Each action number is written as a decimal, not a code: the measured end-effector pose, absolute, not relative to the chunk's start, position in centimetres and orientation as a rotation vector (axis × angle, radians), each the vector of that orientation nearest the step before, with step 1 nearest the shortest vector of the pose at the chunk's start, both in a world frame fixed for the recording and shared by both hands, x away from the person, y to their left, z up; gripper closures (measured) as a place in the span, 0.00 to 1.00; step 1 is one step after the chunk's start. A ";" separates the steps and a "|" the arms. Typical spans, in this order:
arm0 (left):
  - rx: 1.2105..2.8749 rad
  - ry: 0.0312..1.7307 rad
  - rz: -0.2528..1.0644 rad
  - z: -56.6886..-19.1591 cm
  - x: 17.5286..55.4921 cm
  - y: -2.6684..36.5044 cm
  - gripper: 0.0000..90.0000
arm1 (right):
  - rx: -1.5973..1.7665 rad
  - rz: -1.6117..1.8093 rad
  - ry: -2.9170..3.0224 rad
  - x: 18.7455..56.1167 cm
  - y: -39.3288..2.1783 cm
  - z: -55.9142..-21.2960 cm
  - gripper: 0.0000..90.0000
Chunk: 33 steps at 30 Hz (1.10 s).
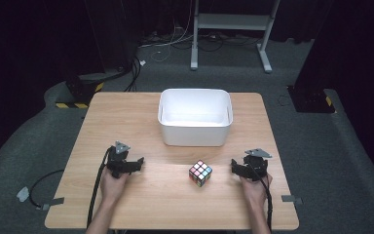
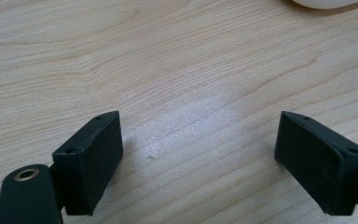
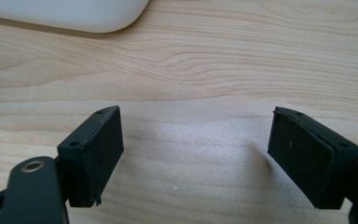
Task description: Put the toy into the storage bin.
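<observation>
The puzzle cube [image 1: 200, 173], a multicoloured twist cube, rests on the wooden table [image 1: 126, 122] near its front edge, slightly right of centre and in front of the white tub [image 1: 195, 117]. It stands apart from the tub. The left gripper [image 1: 137, 162] rests low over the table to the left of the cube, well apart from it, held in the person's left hand [image 1: 113, 183]. In the left gripper view its jaws stand wide apart with bare wood grain between them, and a corner of the tub appears at the upper right edge. The right gripper [image 1: 234, 164] sits just to the right of the cube, near it but not touching, held in the right hand [image 1: 254, 187]. In the right gripper view its jaws are likewise spread, with nothing between them, and the rounded corner of the tub lies at the upper left. Neither gripper has hold of anything. A cable [image 1: 96, 187] trails from the left gripper toward the table's front edge.
</observation>
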<state>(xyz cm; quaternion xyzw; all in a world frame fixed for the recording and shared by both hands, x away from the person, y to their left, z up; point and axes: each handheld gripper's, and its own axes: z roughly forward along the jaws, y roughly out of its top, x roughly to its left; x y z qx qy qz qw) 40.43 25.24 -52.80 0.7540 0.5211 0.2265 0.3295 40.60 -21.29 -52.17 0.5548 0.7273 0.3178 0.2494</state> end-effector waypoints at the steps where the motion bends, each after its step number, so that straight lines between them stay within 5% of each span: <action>1: 1.973 1.363 0.592 -52.8 40.4 25.2 0.17 | 1.515 0.871 1.981 40.5 -21.3 -52.2 0.20; 33: 1.972 1.363 0.591 -52.8 40.4 25.2 0.17 | 1.360 0.975 2.071 36.8 -19.6 -50.9 0.21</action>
